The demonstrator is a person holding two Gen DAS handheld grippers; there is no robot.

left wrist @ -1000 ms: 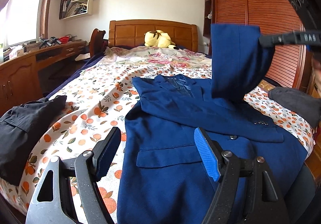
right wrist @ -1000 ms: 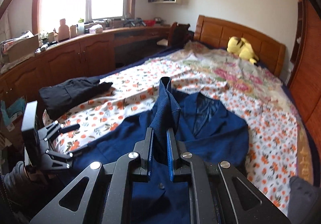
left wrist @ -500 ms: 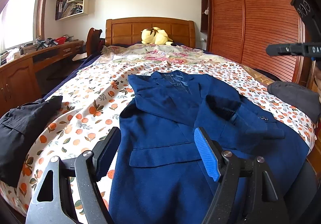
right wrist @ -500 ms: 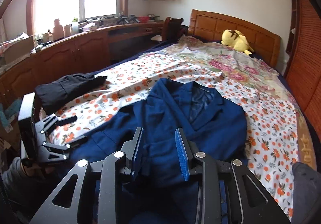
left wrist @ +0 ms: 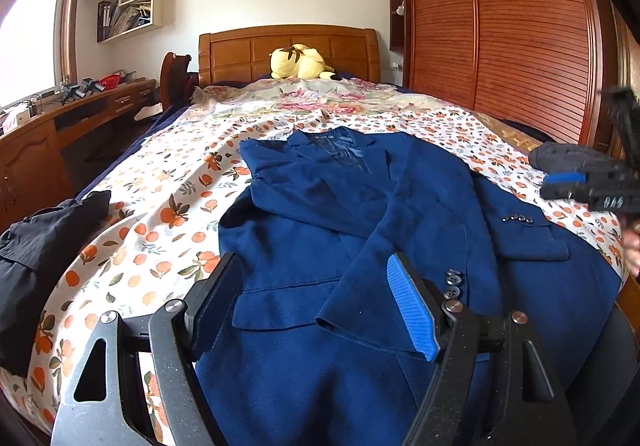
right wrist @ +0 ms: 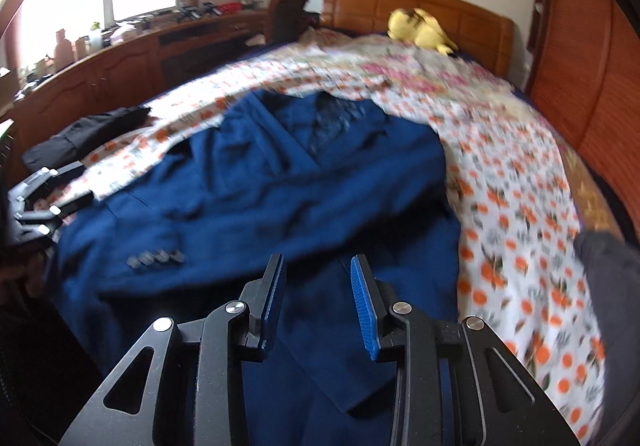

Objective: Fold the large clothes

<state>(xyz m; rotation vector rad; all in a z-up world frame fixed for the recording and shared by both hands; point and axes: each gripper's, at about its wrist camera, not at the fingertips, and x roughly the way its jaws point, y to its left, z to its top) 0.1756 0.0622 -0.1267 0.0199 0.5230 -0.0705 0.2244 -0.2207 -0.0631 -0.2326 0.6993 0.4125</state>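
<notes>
The blue jacket (left wrist: 360, 214) lies flat on the bed (left wrist: 168, 182), collar toward the headboard (left wrist: 288, 50) (long axis up the bed). Both the left gripper (left wrist: 316, 306) and right gripper (right wrist: 318, 302) hover empty over its hem, jaws apart, the right nearer the folded sleeve.

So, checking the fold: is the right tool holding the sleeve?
No, the right tool stands open and empty above the jacket, whose sleeve lies flat.
</notes>
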